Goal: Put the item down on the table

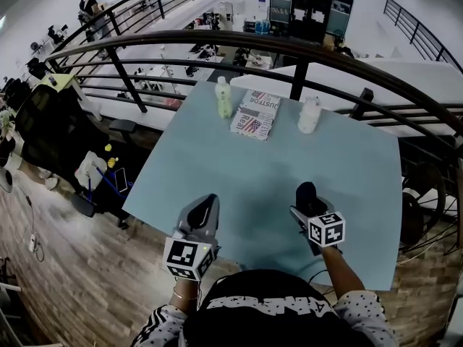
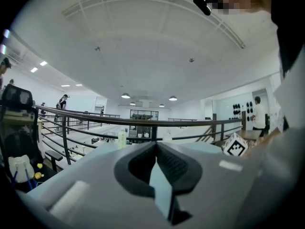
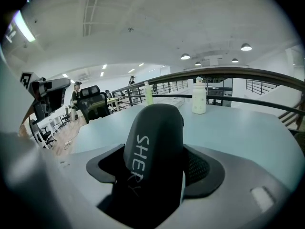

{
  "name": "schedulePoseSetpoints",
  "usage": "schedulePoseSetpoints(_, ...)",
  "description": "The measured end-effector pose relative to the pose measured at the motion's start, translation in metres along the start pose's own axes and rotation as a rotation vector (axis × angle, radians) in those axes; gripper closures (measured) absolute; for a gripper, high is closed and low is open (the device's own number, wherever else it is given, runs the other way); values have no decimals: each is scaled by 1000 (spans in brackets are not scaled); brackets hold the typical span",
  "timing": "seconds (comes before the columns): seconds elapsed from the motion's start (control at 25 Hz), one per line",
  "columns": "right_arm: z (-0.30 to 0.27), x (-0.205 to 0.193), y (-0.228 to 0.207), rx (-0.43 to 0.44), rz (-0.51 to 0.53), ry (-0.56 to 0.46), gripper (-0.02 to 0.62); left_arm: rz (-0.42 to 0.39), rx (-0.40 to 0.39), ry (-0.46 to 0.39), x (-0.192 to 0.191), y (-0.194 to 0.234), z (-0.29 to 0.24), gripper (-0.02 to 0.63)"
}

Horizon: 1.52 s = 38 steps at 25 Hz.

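My right gripper (image 1: pixel 307 199) is shut on a black rounded item (image 3: pixel 155 142) with white handwriting that starts "SHER". The item (image 1: pixel 306 192) stands up between the jaws, over the near right part of the pale blue table (image 1: pixel 239 179). I cannot tell whether it touches the tabletop. My left gripper (image 1: pixel 205 210) is over the near left part of the table. In the left gripper view its jaws meet at the tips (image 2: pixel 156 146) with nothing between them.
At the table's far side stand a pale green bottle (image 1: pixel 223 97), a printed packet with a flag (image 1: pixel 255 113) and a white bottle (image 1: pixel 309 114). A dark curved railing (image 1: pixel 217 38) runs behind the table. Left of the table is a drop to a lower floor with chairs (image 1: pixel 51 125).
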State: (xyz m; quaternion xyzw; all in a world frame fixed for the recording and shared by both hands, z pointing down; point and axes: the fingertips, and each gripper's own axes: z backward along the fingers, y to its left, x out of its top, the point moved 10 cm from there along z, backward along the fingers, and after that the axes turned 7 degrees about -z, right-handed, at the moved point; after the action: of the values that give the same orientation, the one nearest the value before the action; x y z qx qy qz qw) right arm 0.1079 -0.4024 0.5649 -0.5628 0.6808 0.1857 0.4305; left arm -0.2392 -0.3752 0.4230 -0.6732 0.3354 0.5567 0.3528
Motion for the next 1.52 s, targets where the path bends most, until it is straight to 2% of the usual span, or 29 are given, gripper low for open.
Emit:
schedulePoseSetpoints(0.64,-18,-15,-8,-20,27,76,221,-4,-10,-3,0,-3,-13,606)
schedulePoseSetpoints(1.52,-39,-23,-8,-45,68,144,221,-3,43,6,-1,5,4,606)
